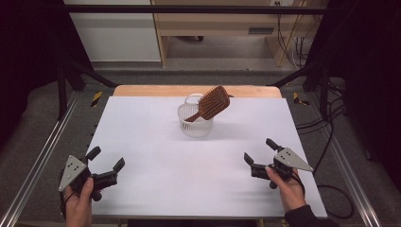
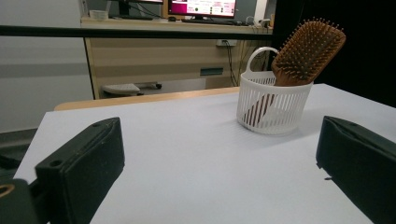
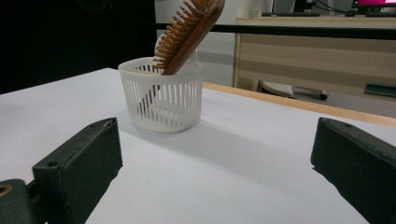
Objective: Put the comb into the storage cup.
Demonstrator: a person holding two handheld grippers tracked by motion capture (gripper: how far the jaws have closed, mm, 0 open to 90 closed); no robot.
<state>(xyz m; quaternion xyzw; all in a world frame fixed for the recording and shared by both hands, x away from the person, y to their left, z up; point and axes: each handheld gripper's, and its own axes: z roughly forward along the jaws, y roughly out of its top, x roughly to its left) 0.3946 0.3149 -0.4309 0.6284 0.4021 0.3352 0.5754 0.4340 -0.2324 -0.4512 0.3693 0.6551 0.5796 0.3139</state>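
At twelve o'clock on the white table [image 1: 156, 189] stands the white basket [image 1: 195, 124], and the wooden hairbrush [image 1: 213, 101] leans out of it, handle down, head tipped toward two o'clock. That brush looks stiff and light; its bristle face would likely slip, so the neck just above the rim seems the place to pinch. The slatted basket looks light enough to tip. The left gripper [image 1: 106, 162] waits at seven o'clock, jaws spread and empty, angled inward. The right gripper [image 1: 259, 150] sits at five o'clock, likewise spread wide, holding nothing.
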